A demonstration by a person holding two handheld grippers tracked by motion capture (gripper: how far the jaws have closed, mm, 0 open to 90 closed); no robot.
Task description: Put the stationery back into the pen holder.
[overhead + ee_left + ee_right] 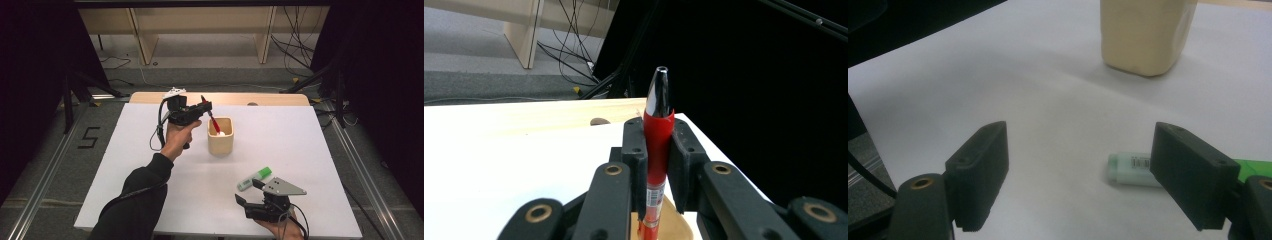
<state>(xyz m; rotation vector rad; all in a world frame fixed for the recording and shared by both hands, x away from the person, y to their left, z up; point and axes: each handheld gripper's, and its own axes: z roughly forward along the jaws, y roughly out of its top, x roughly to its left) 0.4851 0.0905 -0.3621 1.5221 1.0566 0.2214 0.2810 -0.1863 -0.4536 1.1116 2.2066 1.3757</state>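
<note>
red pen point(658, 145) in left gripper point(659, 150)

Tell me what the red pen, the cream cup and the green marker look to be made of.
Red pen: likely glossy plastic, shiny barrel with a black-and-silver tip.
Cream cup: matte, uniform cream with rounded corners; plastic or ceramic, can't tell.
Green marker: probably plastic, bright green body, pale translucent-looking cap with a barcode label.

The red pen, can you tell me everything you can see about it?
The red pen looks like smooth plastic, with a red body, a black and silver tapered end pointing up, and a clear lower part carrying a small barcode label. The left tool is shut on its red middle, holding it almost upright, slightly tilted. Its lower end dips into the beige cup near the middle of the white table.
</note>
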